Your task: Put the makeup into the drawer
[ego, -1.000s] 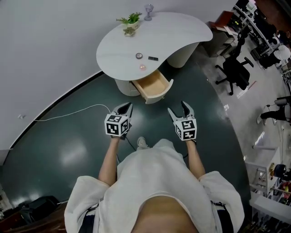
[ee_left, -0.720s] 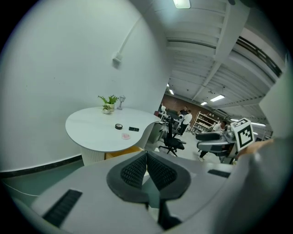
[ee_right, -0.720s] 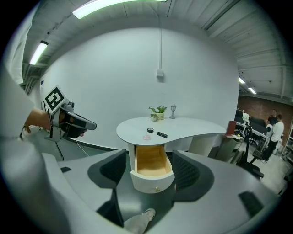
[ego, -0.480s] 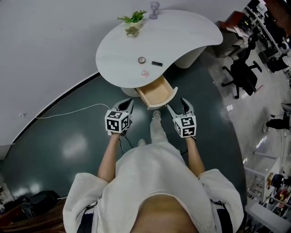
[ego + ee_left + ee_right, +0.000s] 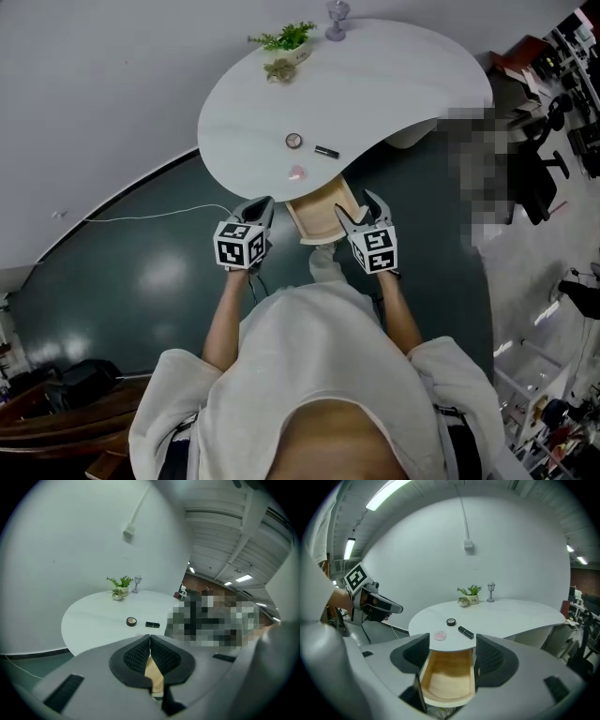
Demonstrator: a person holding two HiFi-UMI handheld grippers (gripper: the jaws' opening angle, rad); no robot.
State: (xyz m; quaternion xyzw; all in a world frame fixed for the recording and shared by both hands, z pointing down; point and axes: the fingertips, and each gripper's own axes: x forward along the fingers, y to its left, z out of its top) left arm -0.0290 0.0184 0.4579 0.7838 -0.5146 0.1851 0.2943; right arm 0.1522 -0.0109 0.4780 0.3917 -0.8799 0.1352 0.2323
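Observation:
Three makeup items lie on the white table near its front edge: a round compact, a black lipstick and a pink heart-shaped piece. Under that edge the wooden drawer stands pulled out and empty. My left gripper hovers just left of the drawer, shut with nothing held. My right gripper is at the drawer's right side, open and empty; the drawer shows between its jaws. The compact, lipstick and pink piece lie beyond them.
A small potted plant and a little goblet stand at the table's far edge by the curved white wall. A white cable runs over the dark floor at left. An office chair stands at right.
Both grippers have moved forward from mid-floor up to the table; the drawer now lies between them. The left stays shut, the right open.

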